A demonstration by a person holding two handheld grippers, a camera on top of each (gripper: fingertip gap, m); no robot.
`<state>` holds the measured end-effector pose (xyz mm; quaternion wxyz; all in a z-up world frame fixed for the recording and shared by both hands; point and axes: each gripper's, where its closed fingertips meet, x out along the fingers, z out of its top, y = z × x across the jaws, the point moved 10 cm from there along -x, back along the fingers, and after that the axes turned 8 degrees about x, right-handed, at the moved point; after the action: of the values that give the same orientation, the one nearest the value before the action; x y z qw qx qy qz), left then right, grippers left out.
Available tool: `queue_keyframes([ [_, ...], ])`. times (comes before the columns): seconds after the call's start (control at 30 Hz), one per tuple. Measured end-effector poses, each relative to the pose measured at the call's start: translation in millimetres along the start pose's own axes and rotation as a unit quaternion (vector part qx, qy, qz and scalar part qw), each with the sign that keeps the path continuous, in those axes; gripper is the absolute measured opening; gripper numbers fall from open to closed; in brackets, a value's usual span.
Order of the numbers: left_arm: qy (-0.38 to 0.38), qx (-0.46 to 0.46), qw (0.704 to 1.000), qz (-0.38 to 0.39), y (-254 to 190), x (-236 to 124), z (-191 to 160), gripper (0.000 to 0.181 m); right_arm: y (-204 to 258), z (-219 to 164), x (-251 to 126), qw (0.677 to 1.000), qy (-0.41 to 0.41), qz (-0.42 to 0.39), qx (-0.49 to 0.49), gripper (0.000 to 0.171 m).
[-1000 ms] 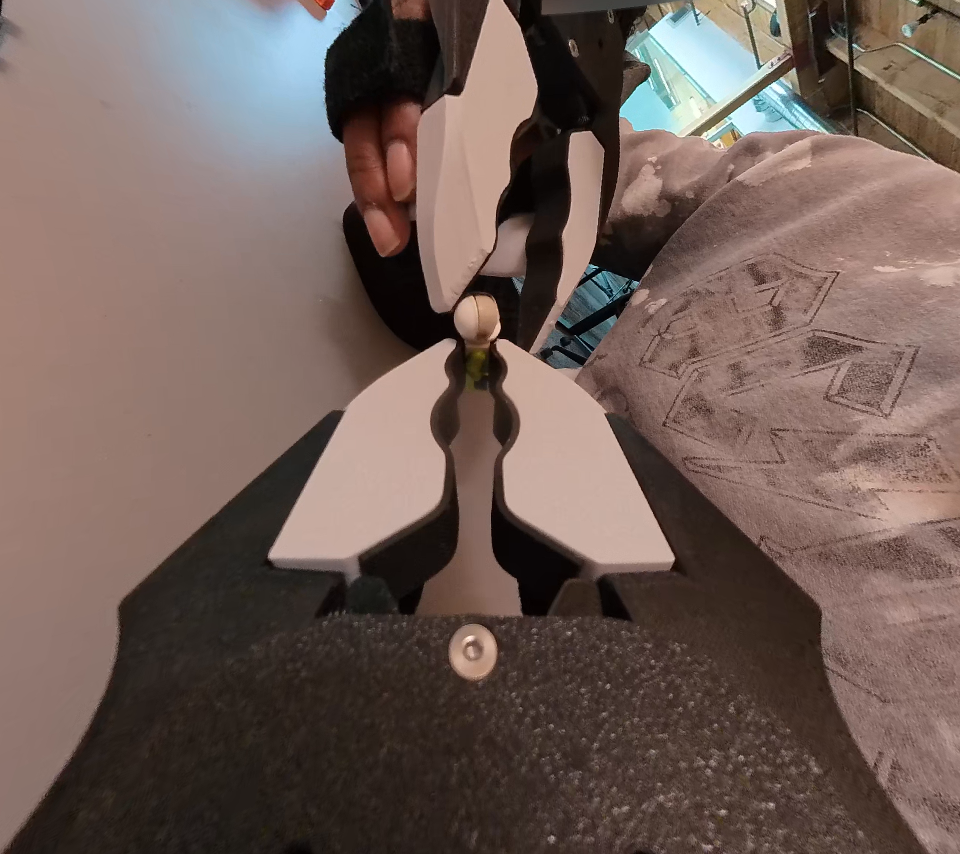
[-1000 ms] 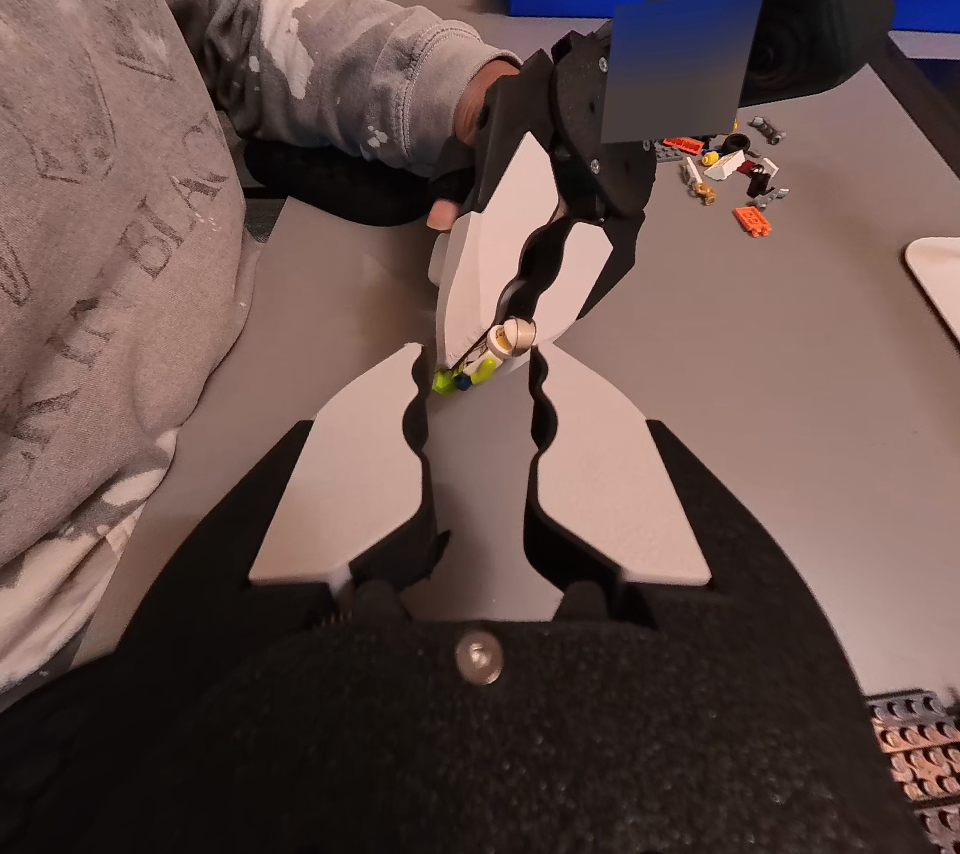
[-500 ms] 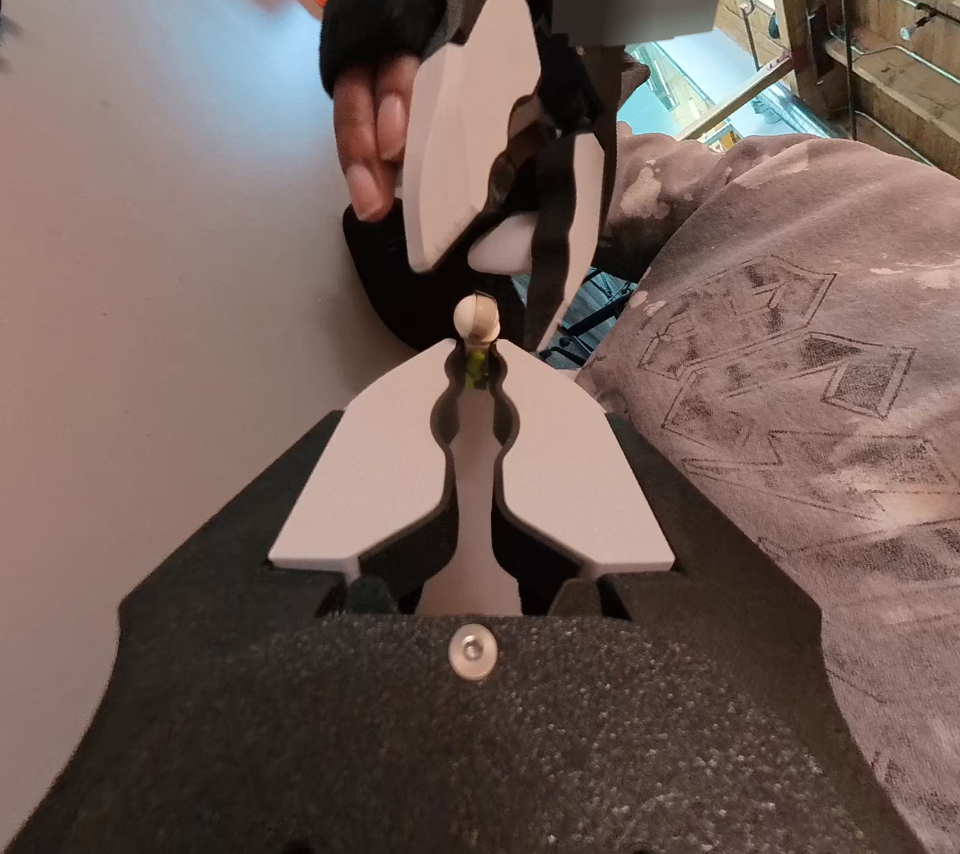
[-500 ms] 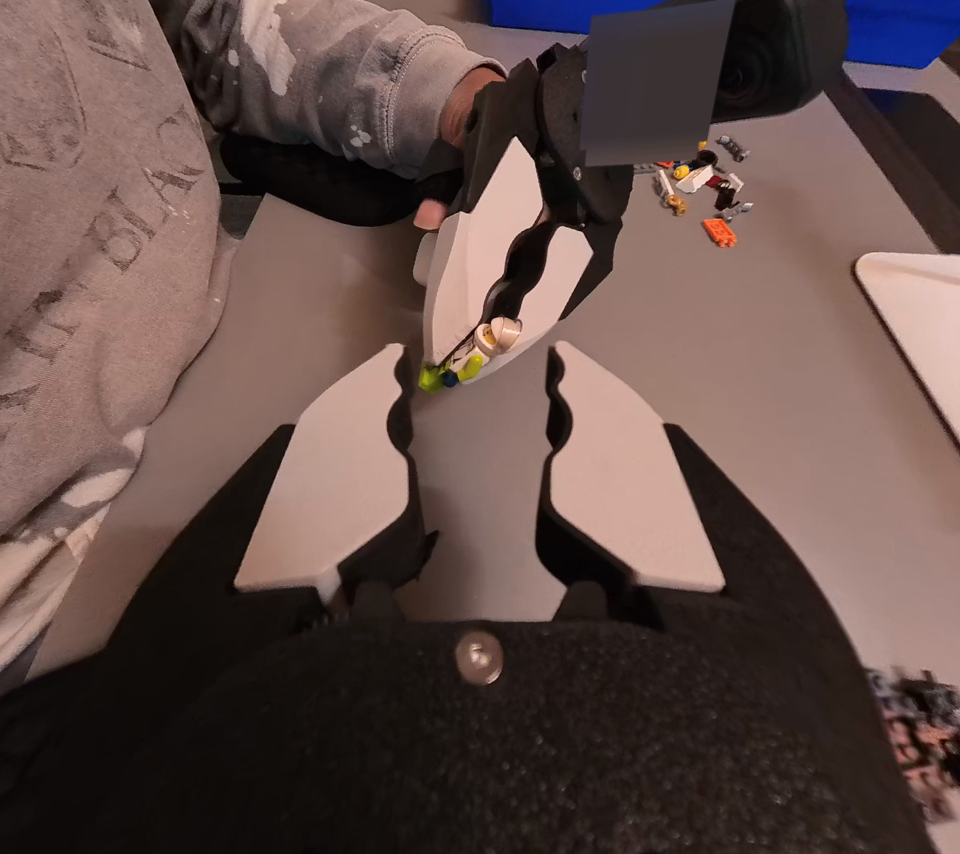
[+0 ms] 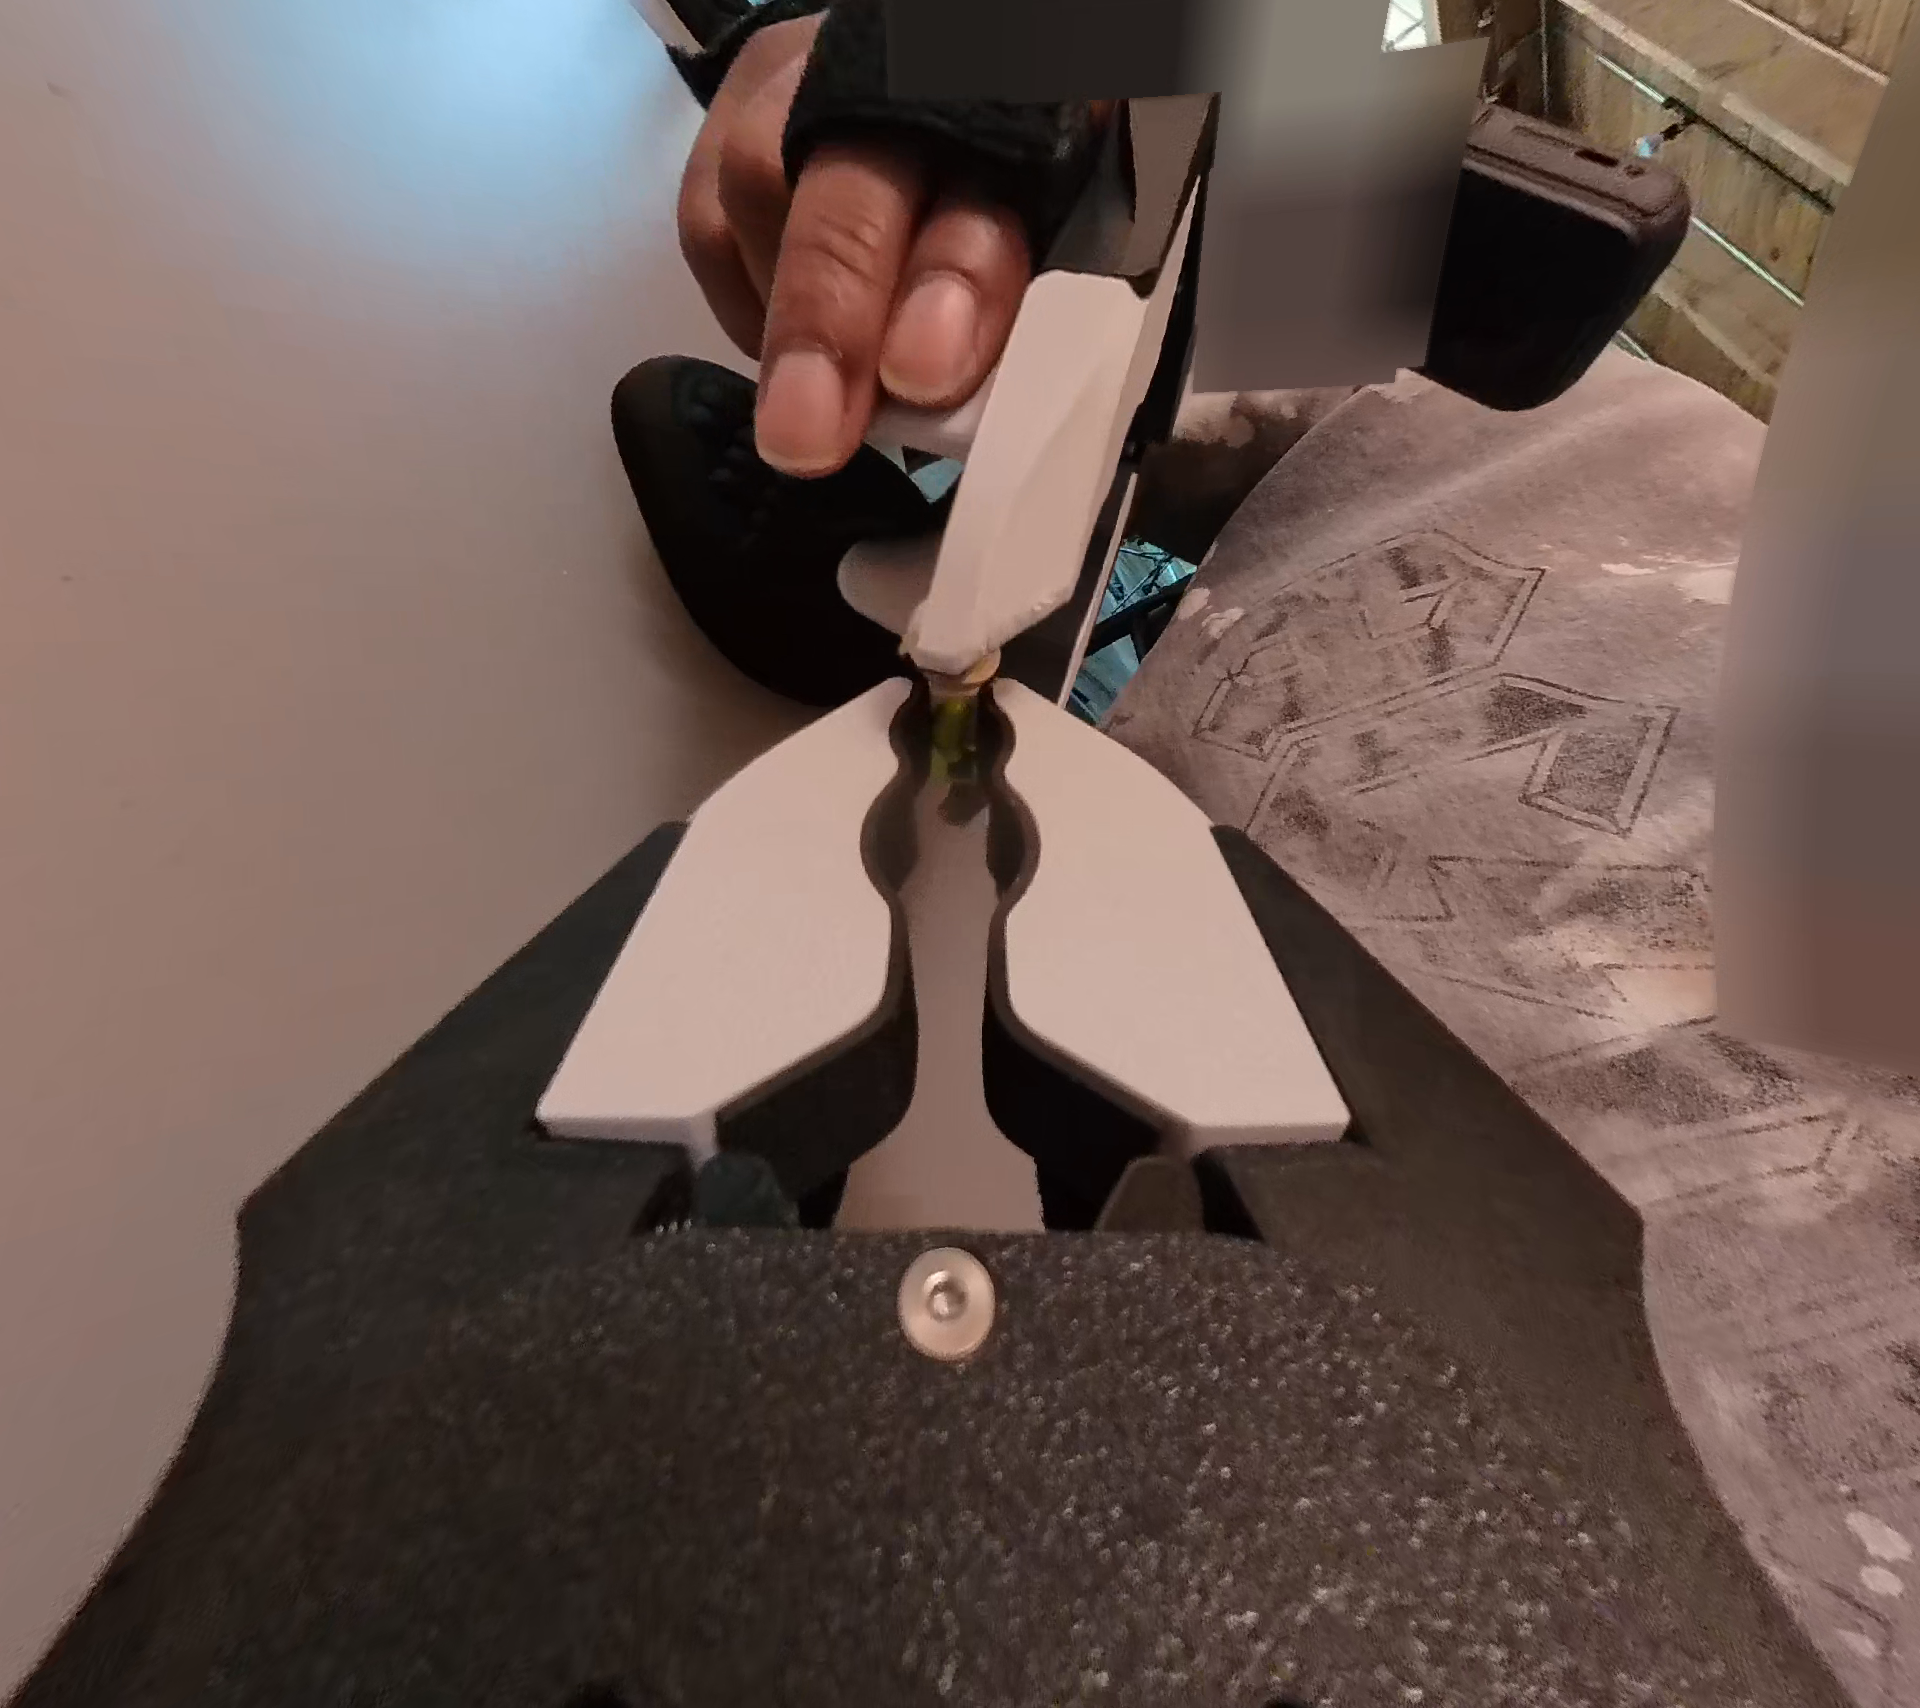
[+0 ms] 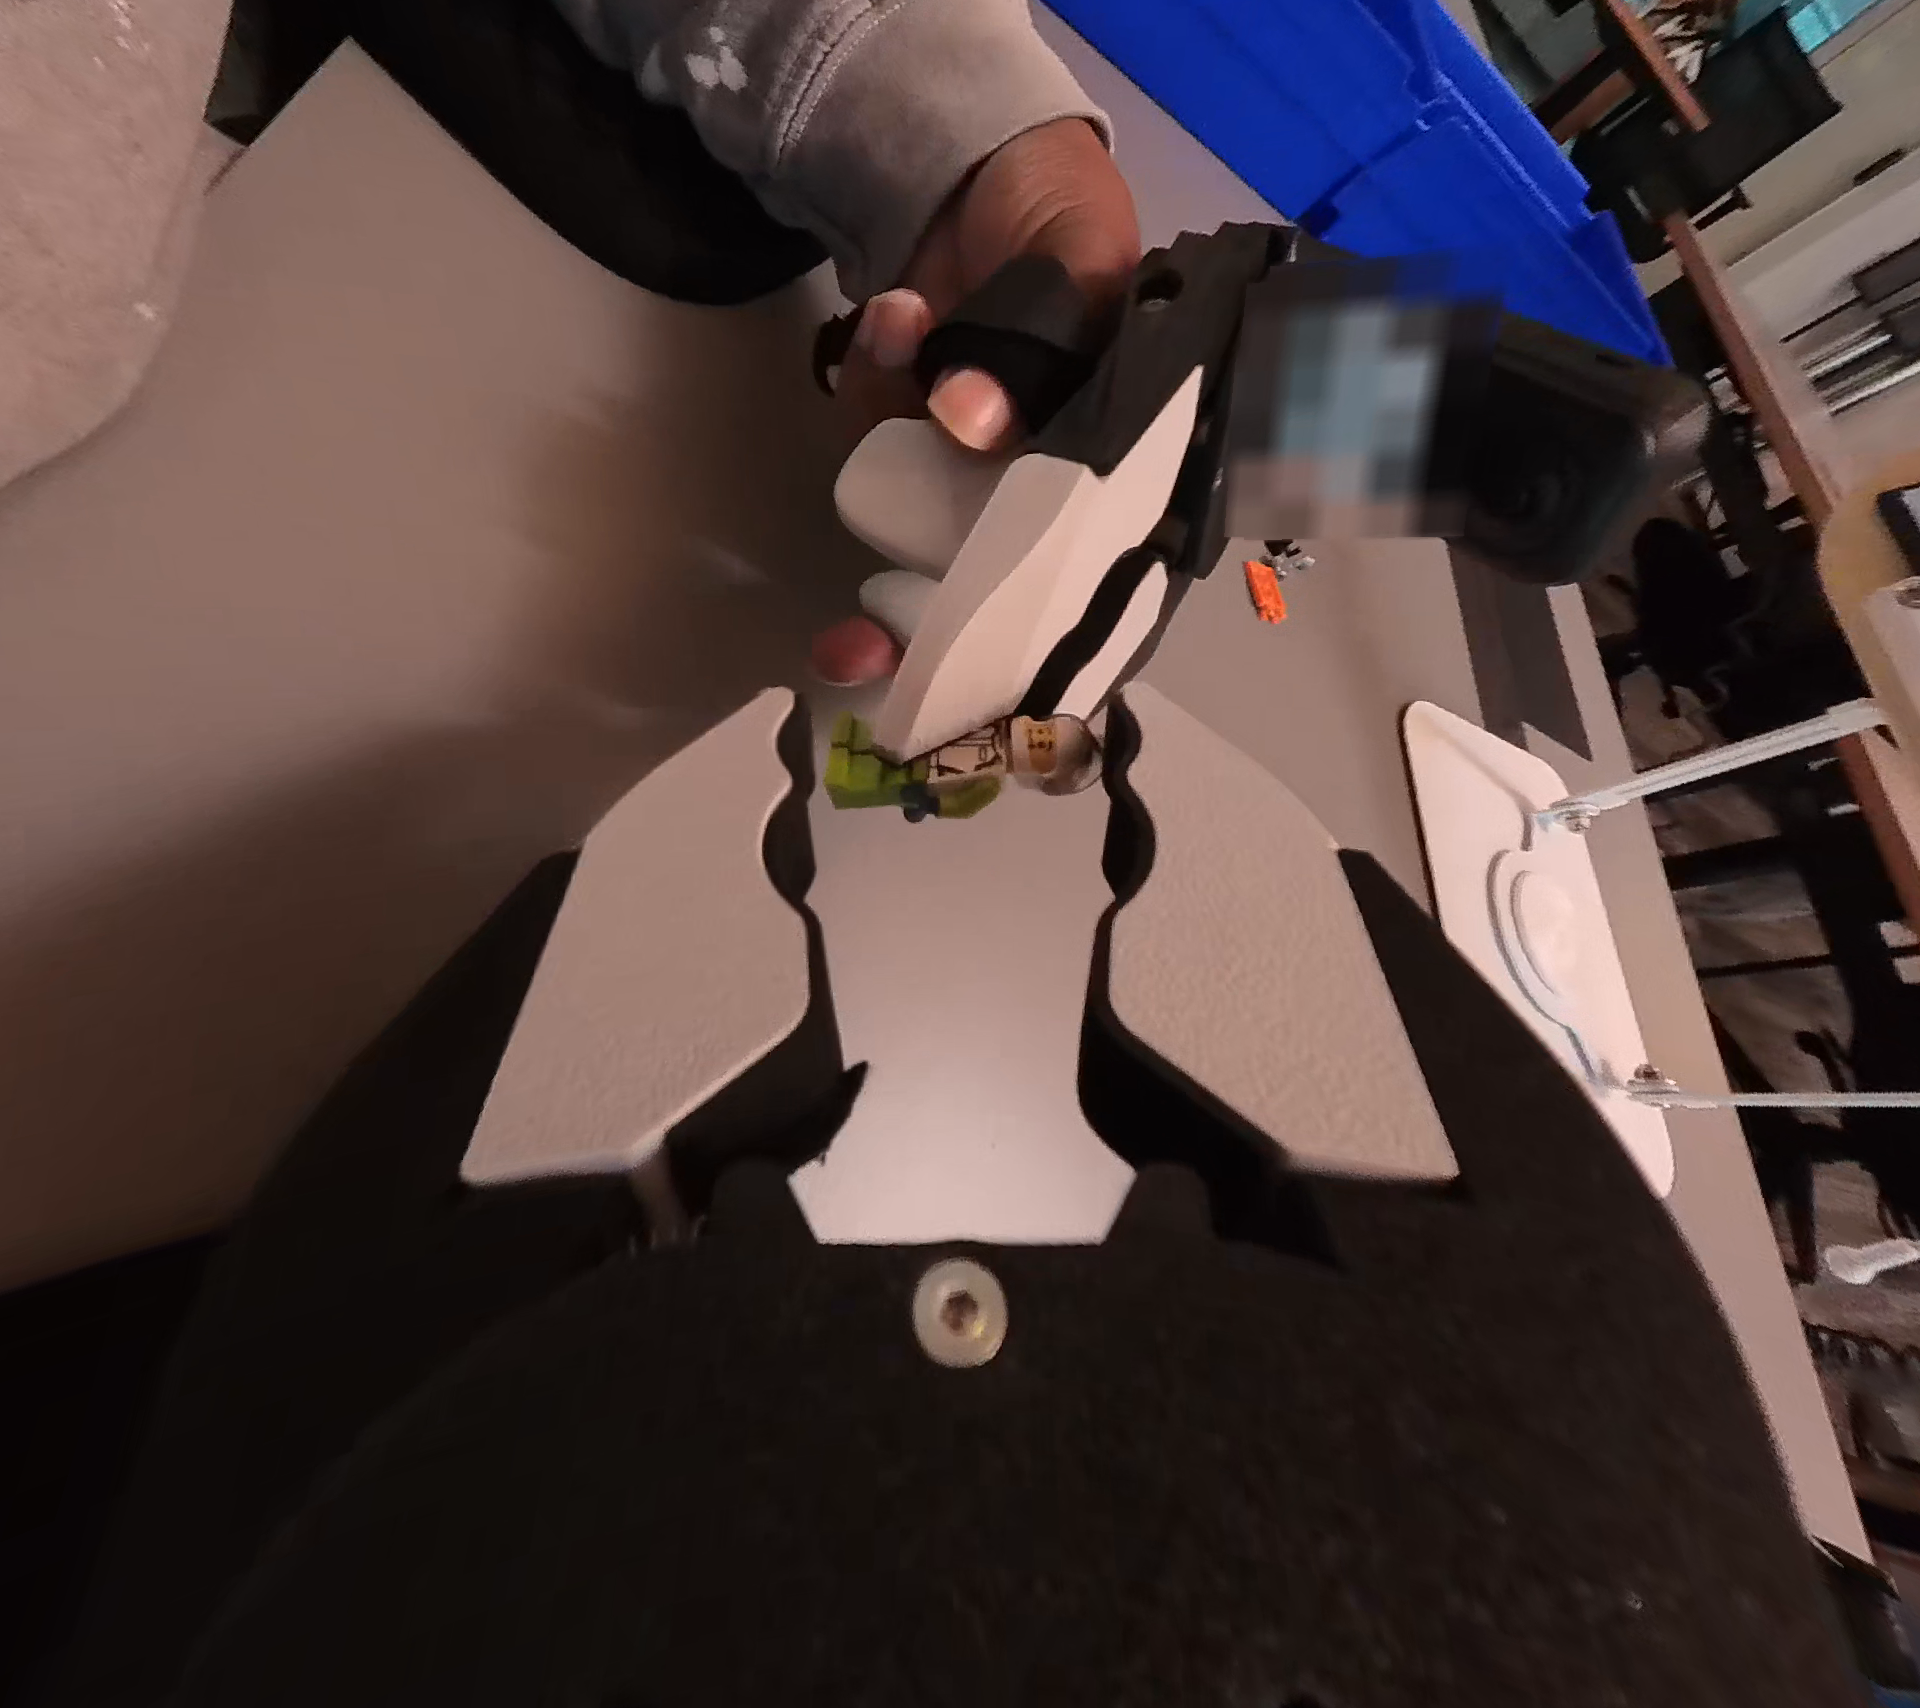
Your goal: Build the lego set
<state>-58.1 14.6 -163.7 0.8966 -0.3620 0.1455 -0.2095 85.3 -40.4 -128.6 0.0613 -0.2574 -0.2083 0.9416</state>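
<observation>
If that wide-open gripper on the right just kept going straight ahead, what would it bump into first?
Probably the minifigure, lying crosswise just past the right gripper's open fingertips and pinched by the left gripper. That gripper's white fingers sit right above it, so depth is hard to judge; they might touch together.

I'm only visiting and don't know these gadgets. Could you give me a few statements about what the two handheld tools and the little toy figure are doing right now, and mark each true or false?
1. The left gripper has its jaws shut on the minifigure. True.
2. The right gripper also clamps the figure. False: its jaws stand wide apart, on either side of it.
3. The figure has lime green legs. True.
4. Red storage bins line the far edge of the table. False: they are blue.
5. The figure stands on the table by itself. False: it is held by the left gripper.
</observation>
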Motion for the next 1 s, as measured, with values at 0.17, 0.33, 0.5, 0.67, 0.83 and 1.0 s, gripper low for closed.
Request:
queue_keyframes([
  [0.17, -0.012, -0.013, 1.0, -0.011, 0.0, -0.1, 1.3, 0.008, 2.2, 1.3, -2.5, 1.0, -0.022, -0.013, 0.0, 0.048],
  [0.33, -0.007, 0.009, 1.0, -0.012, -4.5, -1.9, 3.2, 0.008, 4.4, 5.7, -3.9, 0.999, -0.047, -0.02, 0.017, 0.034],
  [0.5, -0.01, 0.007, 1.0, -0.013, -5.0, -2.0, 3.4, 0.008, -3.7, 10.7, -11.6, 0.996, -0.075, -0.009, 0.052, 0.046],
  [0.67, -0.009, 0.007, 1.0, -0.011, -5.0, -2.3, 3.5, 0.008, -5.2, 5.6, -12.5, 0.997, -0.048, 0.007, 0.066, 0.064],
  [0.83, -0.006, 0.007, 1.0, -0.012, -5.5, -1.2, 3.2, 0.008, 0.9, 0.4, -5.5, 0.997, -0.041, 0.013, 0.065, 0.064],
  [1.0, -0.005, 0.012, 1.0, -0.014, -7.8, -0.6, 3.6, 0.008, 0.3, -3.1, -4.7, 0.995, -0.054, 0.017, 0.086, 0.053],
])
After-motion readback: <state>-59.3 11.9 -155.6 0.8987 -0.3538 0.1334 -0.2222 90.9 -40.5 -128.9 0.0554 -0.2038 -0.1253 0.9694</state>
